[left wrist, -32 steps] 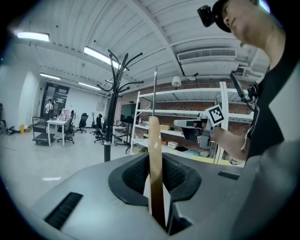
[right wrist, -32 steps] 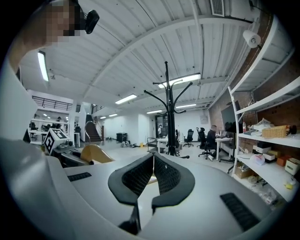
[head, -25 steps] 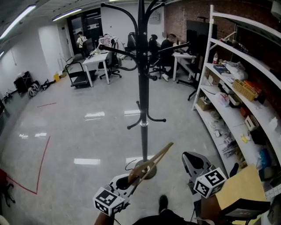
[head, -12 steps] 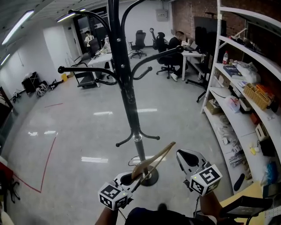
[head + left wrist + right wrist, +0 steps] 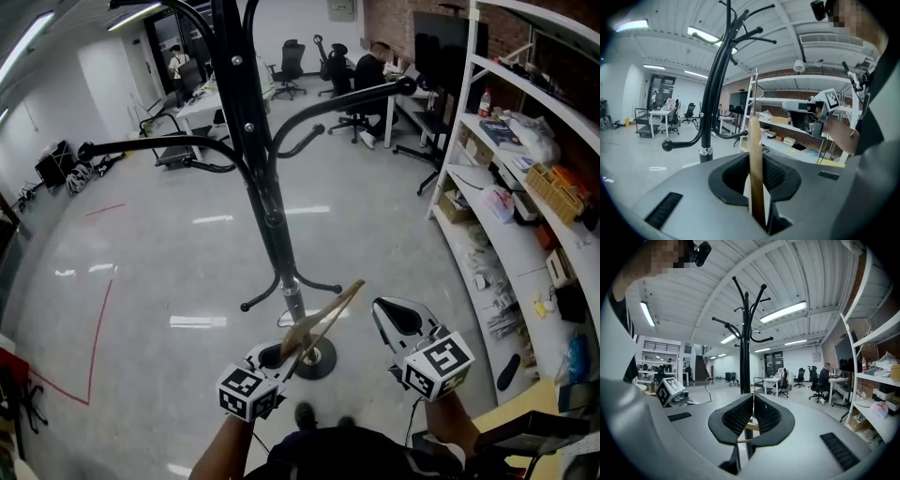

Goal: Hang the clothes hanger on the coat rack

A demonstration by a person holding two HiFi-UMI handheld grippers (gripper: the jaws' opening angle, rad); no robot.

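The black coat rack (image 5: 258,159) stands on a round base (image 5: 316,359) just ahead of me, its curved arms spreading left and right at head height. My left gripper (image 5: 281,359) is shut on a wooden clothes hanger (image 5: 324,322), whose arm sticks up and to the right toward the pole. In the left gripper view the hanger (image 5: 755,168) rises between the jaws, with the coat rack (image 5: 712,93) behind. My right gripper (image 5: 392,316) sits to the right of the hanger, shut and holding nothing. In the right gripper view its tips (image 5: 753,397) meet in front of the coat rack (image 5: 745,343).
A white shelving unit (image 5: 525,187) full of boxes and clutter runs along the right wall. Desks, office chairs and seated people (image 5: 370,70) fill the back of the room. Red tape (image 5: 94,337) marks the polished floor on the left.
Both grippers and the hanger have moved toward the coat rack, which now stands closer and further left in the head view. The grip on the hanger is unchanged.
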